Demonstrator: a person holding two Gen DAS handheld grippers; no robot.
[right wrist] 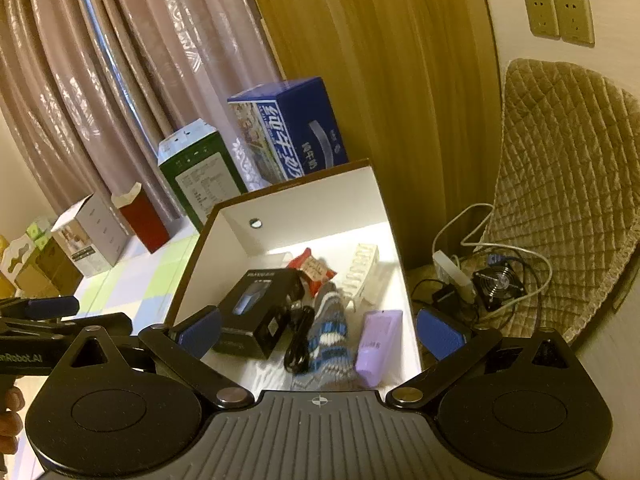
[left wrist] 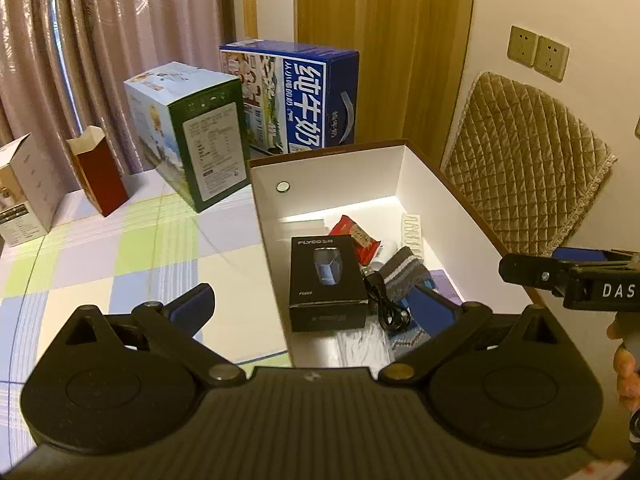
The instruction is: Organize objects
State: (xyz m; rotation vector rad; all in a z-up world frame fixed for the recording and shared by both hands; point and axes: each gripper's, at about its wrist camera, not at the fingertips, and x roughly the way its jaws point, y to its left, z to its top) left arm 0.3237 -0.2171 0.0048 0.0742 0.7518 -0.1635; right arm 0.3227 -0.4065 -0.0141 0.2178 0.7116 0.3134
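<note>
I count six things in the white open box (right wrist: 280,204): one black shaver box (right wrist: 256,312) at its left, one black cable (right wrist: 298,340), one striped sock (right wrist: 330,334), one lilac tube (right wrist: 378,346), one red snack packet (right wrist: 316,270) and one white comb-like strip (right wrist: 362,270) farther back. My left gripper (left wrist: 316,304) and right gripper (right wrist: 318,330) both gape wide, holding nothing.
</note>
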